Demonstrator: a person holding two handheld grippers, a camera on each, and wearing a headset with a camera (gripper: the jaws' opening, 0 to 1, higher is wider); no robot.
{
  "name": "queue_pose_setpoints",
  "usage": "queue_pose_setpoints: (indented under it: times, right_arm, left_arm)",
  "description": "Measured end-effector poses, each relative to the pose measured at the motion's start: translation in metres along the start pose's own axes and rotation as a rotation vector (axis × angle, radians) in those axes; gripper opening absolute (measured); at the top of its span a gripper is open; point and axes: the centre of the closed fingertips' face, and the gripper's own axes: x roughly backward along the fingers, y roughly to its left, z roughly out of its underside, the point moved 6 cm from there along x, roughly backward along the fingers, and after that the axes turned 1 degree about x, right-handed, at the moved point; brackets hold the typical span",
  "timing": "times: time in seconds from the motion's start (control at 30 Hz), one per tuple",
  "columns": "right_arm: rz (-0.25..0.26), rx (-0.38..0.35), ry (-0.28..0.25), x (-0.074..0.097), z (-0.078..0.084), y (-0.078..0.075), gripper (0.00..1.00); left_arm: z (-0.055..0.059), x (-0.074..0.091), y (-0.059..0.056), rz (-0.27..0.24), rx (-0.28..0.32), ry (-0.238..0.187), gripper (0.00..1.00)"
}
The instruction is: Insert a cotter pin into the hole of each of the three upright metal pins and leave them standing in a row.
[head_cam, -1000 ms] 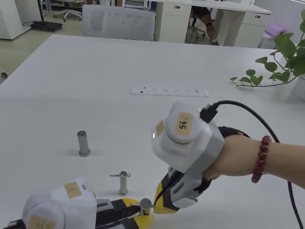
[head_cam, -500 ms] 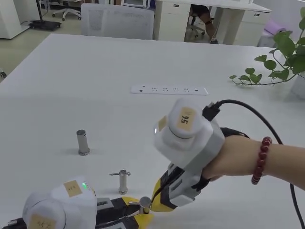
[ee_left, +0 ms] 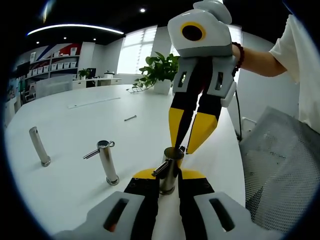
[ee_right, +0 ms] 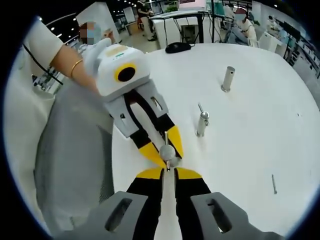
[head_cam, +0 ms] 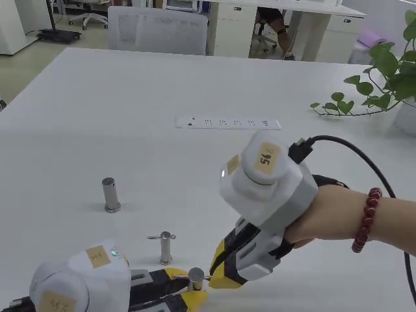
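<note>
We could not see the base of the near pin [ee_left: 169, 172] in the head view, where the frame's lower edge cut it off along with much of the left gripper [head_cam: 187, 288]. The left gripper view showed that gripper's jaws clamped on the pin's lower shaft, the pin upright on the white table [head_cam: 195, 84]. The right gripper [ee_left: 184, 146] came down from above, its yellow tips pinched together beside the pin's head. A cotter pin [ee_left: 160, 168] stuck out of the pin's opposite side, and its end at the tips was too small to make out. In the right gripper view a thin rod lay between those jaws, so we judged them closed on the cotter pin.

The middle pin [ee_left: 107, 162] stood near, apart from the near pin, with a fitted cotter pin [ee_left: 96, 150] through its head. The far pin [ee_left: 39, 146] stood bare, well apart. A loose cotter pin [ee_left: 130, 118] lay further off on the table, short of the power strip [head_cam: 227, 123].

Markings: one yellow sticker [head_cam: 266, 156] on the right gripper's housing read "56", seen inverted. The stickers on the left gripper's housing [head_cam: 97, 257] were not legible.
</note>
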Motion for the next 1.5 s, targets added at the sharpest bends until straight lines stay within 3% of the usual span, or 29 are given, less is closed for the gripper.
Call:
queue_pose_setpoints:
  times: [0.5, 1.03, 1.5]
  right_arm:
    - [0.003, 0.058, -0.016, -0.0033, -0.0034, 0.0004, 0.05]
    - [0.009, 0.046, -0.019, -0.0067, -0.0051, 0.0005, 0.06]
    - [0.022, 0.017, -0.044, -0.0080, -0.0026, 0.0016, 0.17]
  left_arm:
    - [0.0005, -0.0006, 0.0005, 0.000, -0.009, 0.000, 0.12]
    - [0.0009, -0.0011, 0.0002, 0.000, -0.002, -0.005, 0.12]
    - [0.0006, 0.0008, 0.0029, -0.010, 0.012, -0.005, 0.17]
